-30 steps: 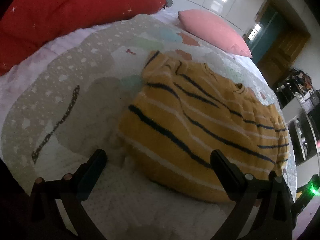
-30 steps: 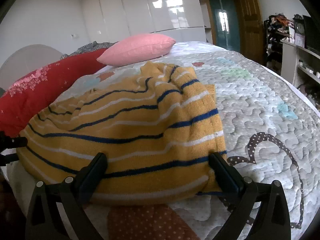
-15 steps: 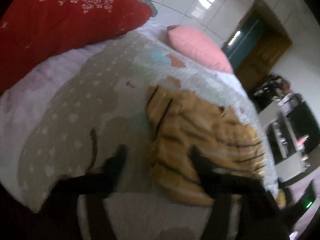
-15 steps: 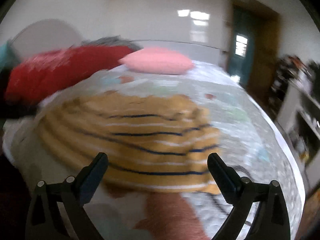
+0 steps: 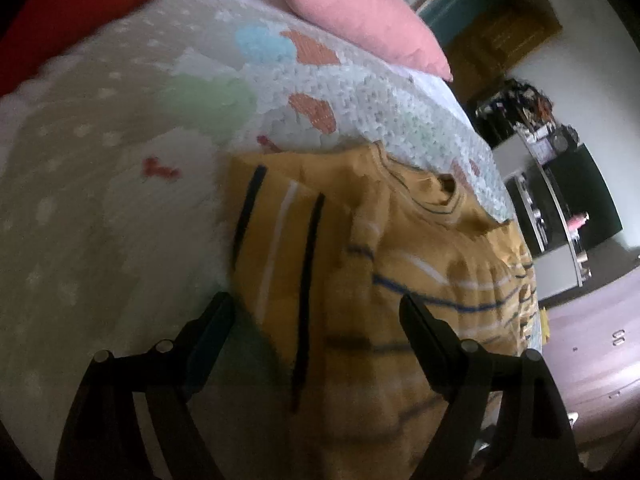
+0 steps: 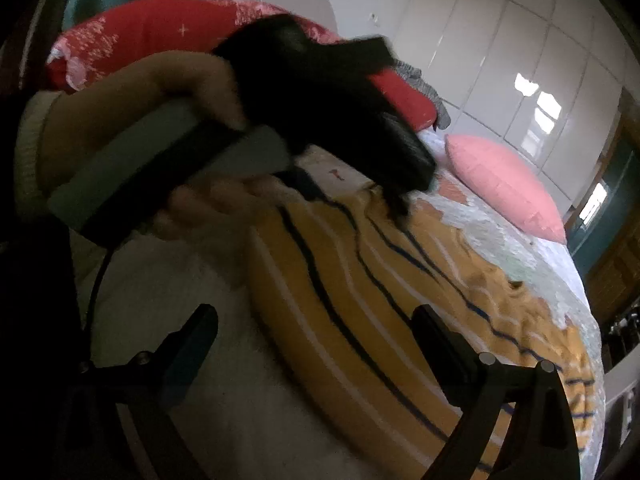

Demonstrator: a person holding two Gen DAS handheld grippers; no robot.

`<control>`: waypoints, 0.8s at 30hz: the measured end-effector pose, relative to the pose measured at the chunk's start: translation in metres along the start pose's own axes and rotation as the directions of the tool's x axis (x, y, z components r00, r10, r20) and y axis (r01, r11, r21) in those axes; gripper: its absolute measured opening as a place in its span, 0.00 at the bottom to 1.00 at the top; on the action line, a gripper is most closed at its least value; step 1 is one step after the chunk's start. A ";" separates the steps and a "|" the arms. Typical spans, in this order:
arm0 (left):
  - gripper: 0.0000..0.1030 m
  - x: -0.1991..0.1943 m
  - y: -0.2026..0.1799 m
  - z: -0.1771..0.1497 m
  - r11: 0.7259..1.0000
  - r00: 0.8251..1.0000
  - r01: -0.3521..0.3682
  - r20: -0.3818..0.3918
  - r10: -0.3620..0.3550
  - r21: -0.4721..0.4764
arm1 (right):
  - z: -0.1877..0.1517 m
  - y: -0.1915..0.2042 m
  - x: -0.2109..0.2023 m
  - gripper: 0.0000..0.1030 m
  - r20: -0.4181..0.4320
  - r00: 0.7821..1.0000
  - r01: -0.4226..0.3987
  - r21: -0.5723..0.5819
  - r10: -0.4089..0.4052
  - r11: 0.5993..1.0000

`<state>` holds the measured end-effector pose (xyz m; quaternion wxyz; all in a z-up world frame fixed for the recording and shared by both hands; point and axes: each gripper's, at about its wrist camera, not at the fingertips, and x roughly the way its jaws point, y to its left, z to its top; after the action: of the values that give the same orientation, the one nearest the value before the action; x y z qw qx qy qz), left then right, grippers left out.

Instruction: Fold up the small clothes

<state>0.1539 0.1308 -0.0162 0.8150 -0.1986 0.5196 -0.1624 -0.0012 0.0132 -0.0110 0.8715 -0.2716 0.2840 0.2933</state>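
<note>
The yellow striped sweater (image 5: pixel 380 280) is spread on the quilted bedspread (image 5: pixel 120 200), below the pink pillow (image 5: pixel 360 20). Both the left gripper (image 5: pixel 316 320) and right gripper (image 6: pixel 316 328) are held wide open, nothing gripped. Probably the sweater's edge should be pinched cleanly, quilt left out. The hand (image 6: pixel 168 92) holding the left tool is only shown by the right view; the neckline only by the left.

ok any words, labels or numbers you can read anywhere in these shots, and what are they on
No readable text in either view.
yellow striped sweater: stripes only, no label showing.
quilt: coloured patches and dots, no lettering.
red pillow: white pattern, not letters.
pink pillow: plain.
shelf clutter: too small and blurred to read.
</note>
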 end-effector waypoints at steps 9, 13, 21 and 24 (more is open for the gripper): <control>0.16 0.016 0.017 0.031 0.991 0.990 0.127 -0.053 -0.129 -0.036 | 0.028 -0.008 0.048 0.43 -0.069 0.998 -0.006 0.096 0.013 0.995; 0.14 0.001 0.014 0.026 0.988 0.992 0.125 -0.011 -0.127 -0.096 | 0.031 -0.028 0.041 0.24 -0.031 0.998 -0.055 0.199 0.063 0.978; 0.13 -0.028 -0.095 0.041 0.992 0.991 0.125 0.051 -0.125 0.003 | 0.012 -0.093 -0.032 0.12 0.120 0.991 -0.109 0.441 0.061 0.891; 0.13 -0.014 -0.162 0.045 0.986 0.989 0.142 0.022 -0.145 0.089 | -0.015 -0.136 -0.067 0.11 0.158 0.987 -0.076 0.527 -0.010 0.847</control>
<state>0.1799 0.0036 0.0923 0.8164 -0.2020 0.4847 -0.2404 0.0390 -0.1128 0.0640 0.9268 0.0084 0.2900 0.2384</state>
